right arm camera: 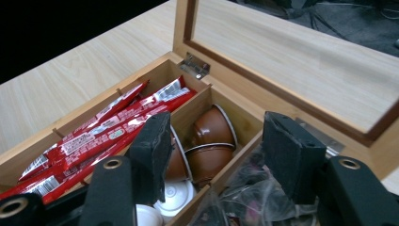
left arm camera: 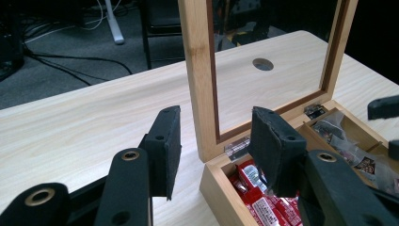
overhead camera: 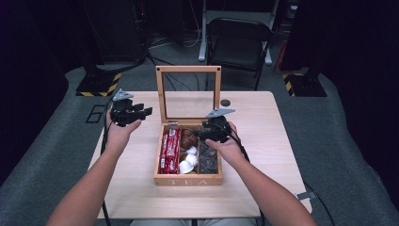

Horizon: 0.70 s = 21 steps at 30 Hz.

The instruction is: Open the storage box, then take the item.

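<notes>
Your right gripper (overhead camera: 200, 135) hangs over the middle compartment at the back of the open wooden tea box (overhead camera: 188, 180), its jaws partly apart with nothing between them, just above the brown coffee capsules (right arm camera: 212, 126) that lie there beside the white capsules (overhead camera: 187, 162). The red sachets (overhead camera: 170, 149) fill the left compartment and the dark clear-wrapped packets (overhead camera: 209, 160) the right one. Your left gripper (overhead camera: 147, 111) is held left of the box's upright glass-paned lid (overhead camera: 161, 94) above the pale wooden table (overhead camera: 263, 136), jaws open and empty.
</notes>
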Each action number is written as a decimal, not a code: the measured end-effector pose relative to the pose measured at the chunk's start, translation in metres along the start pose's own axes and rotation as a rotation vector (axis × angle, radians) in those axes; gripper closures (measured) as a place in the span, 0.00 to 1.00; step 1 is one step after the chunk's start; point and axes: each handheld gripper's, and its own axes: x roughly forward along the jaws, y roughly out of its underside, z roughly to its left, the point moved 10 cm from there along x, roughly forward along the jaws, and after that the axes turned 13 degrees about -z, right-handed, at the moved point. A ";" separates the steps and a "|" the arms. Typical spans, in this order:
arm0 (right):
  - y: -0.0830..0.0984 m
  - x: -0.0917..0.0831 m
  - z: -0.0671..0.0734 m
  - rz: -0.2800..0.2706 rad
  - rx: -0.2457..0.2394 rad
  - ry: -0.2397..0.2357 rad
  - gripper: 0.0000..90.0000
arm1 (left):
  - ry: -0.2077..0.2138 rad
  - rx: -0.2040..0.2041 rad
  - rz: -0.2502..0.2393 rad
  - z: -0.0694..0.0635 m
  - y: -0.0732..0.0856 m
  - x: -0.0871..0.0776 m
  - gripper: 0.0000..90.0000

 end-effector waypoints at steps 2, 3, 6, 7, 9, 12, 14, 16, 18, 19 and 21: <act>0.002 0.003 0.004 0.009 -0.012 -0.008 0.47 | -0.002 0.000 -0.003 0.001 0.000 0.000 0.60; 0.002 0.003 0.005 0.009 -0.015 -0.011 0.47 | -0.002 0.001 -0.003 0.001 0.000 0.000 0.60; 0.004 0.006 0.008 0.015 -0.023 -0.019 0.47 | -0.004 0.001 -0.003 0.001 0.000 0.000 0.60; 0.005 0.007 0.009 0.018 -0.026 -0.022 0.47 | -0.003 0.001 -0.004 0.001 0.000 0.000 0.60; 0.007 0.008 0.010 0.023 -0.027 -0.025 0.47 | -0.003 0.001 -0.005 0.001 0.000 0.001 0.60; 0.012 0.012 0.012 0.028 -0.022 -0.030 0.47 | -0.003 0.003 -0.003 0.000 0.000 0.001 0.60; 0.015 0.014 0.014 0.036 -0.011 -0.031 0.47 | -0.002 0.002 -0.002 0.000 0.000 0.000 0.60; 0.018 0.015 0.014 0.041 -0.016 -0.034 0.48 | -0.002 0.002 -0.001 0.001 0.000 0.000 0.60; 0.019 0.017 0.015 0.040 -0.015 -0.034 0.48 | -0.005 0.002 -0.002 0.001 0.000 -0.001 0.60; 0.020 0.018 0.015 0.041 -0.017 -0.035 0.48 | -0.006 0.001 -0.001 0.002 0.000 -0.001 0.60; 0.021 0.020 0.017 0.043 -0.016 -0.041 0.48 | -0.007 0.001 0.000 0.002 0.000 -0.001 0.60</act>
